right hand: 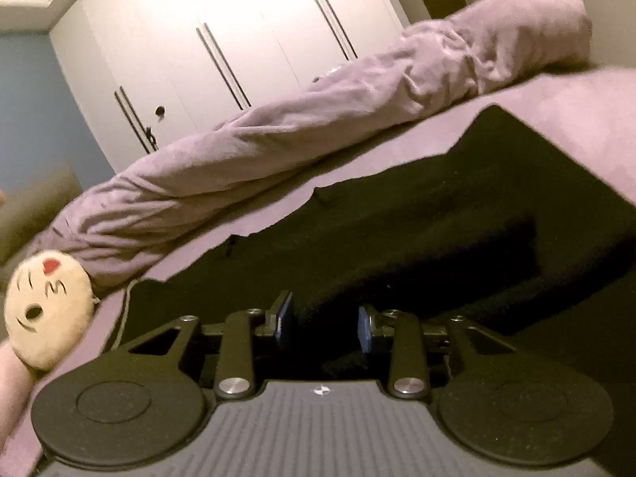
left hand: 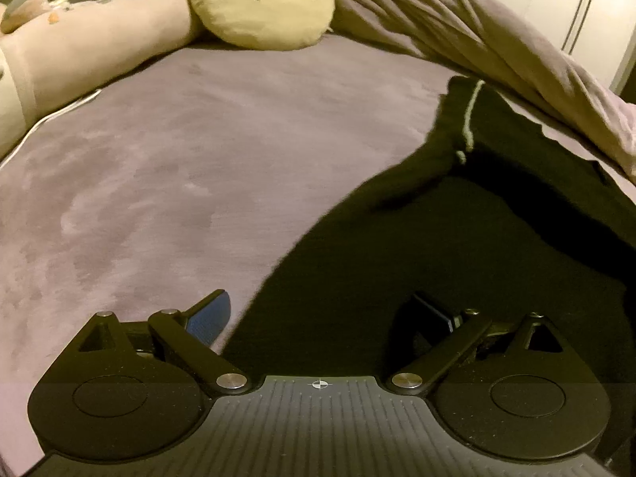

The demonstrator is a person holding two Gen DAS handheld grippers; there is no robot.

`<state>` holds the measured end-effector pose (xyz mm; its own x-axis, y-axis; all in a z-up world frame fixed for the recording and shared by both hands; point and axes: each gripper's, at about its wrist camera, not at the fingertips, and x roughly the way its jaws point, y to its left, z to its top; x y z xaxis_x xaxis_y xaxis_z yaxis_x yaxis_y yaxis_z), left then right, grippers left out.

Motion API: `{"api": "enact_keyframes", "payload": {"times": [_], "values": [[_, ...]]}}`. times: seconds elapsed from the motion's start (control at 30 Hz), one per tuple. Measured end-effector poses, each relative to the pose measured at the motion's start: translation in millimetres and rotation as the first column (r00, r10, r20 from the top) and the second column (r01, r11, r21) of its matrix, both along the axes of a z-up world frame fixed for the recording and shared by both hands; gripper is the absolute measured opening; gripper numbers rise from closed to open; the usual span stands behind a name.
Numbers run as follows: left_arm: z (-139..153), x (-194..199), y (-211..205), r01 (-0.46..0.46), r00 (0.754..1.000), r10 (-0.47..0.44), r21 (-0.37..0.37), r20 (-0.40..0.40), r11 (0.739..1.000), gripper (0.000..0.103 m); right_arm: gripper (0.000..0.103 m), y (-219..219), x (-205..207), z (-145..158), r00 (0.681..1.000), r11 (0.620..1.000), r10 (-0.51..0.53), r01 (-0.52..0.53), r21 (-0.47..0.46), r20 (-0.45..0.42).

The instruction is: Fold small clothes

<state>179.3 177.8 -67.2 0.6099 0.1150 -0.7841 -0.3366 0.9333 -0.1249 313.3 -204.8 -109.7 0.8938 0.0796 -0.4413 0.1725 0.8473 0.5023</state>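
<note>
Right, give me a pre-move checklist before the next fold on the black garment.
1. Black garment lying on the bed cover: ok.
2. Left gripper open, nothing between its pads: ok.
3. Right gripper gripping cloth: not ok, partly open over the garment, pads apart.
4. White drawstring clear of both grippers: ok.
5. Emoji cushion off the garment: ok.
6. Garment lying flat: cannot tell, too dark.

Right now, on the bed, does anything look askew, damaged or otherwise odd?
Nothing damaged or spilled. The black garment lies rumpled and skewed on the purple bed cover, with one flap turned over and its pale drawstring trailing loose. The rolled blanket and smiley cushion sit along the far edge, out of the way.
</note>
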Motion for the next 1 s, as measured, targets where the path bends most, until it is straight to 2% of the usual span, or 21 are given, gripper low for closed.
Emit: {"api": "enact_keyframes", "payload": {"times": [0.13,0.4,0.5,0.53,0.63,0.7,0.83,0.93,1.0], "values": [[-0.4,4.1,-7.5,0.010,1.000,-0.010,0.011,-0.007,1.000,0.100,0.032,-27.0,-3.6,-14.1,0.999,0.984,-0.032,0.036,0.172,-0.027],[-1.9,7.0,-11.3,0.005,1.000,-0.005,0.024,-0.017,1.000,0.100,0.034,-55.4,-12.4,-21.7,0.998,0.948,-0.069,0.069,0.311,-0.011],[-1.9,7.2,-12.2,0.008,1.000,-0.008,0.030,-0.021,1.000,0.100,0.034,-59.1,-13.5,-22.0,0.996,0.957,-0.080,0.084,0.277,-0.025],[-2.0,7.6,-12.4,0.008,1.000,-0.007,0.032,-0.022,0.999,0.100,0.034,-57.8,-12.5,-19.9,0.996,0.967,-0.080,0.086,0.241,-0.032],[-3.0,7.9,-12.6,0.005,1.000,-0.004,0.034,-0.024,0.999,0.100,0.028,-53.8,-8.0,-15.8,0.995,0.979,-0.084,0.091,0.180,-0.048],[-2.7,7.8,-12.7,0.005,1.000,-0.004,0.035,-0.026,0.999,0.100,0.017,-54.2,-5.5,-15.7,0.995,0.982,-0.083,0.091,0.166,-0.056],[-0.6,8.1,-12.6,0.001,1.000,0.000,0.030,-0.025,1.000,0.100,0.017,-60.0,-5.2,-16.3,0.995,0.978,-0.074,0.085,0.190,-0.061],[1.6,8.8,-14.2,0.002,1.000,-0.001,0.033,-0.022,0.999,0.100,0.020,-65.7,-5.3,-17.6,0.995,0.969,-0.079,0.090,0.229,-0.055],[3.3,9.9,-17.2,0.008,1.000,-0.007,0.039,-0.020,0.999,0.100,0.020,-64.9,-1.0,-16.2,0.995,0.973,-0.076,0.087,0.212,-0.058]]}}
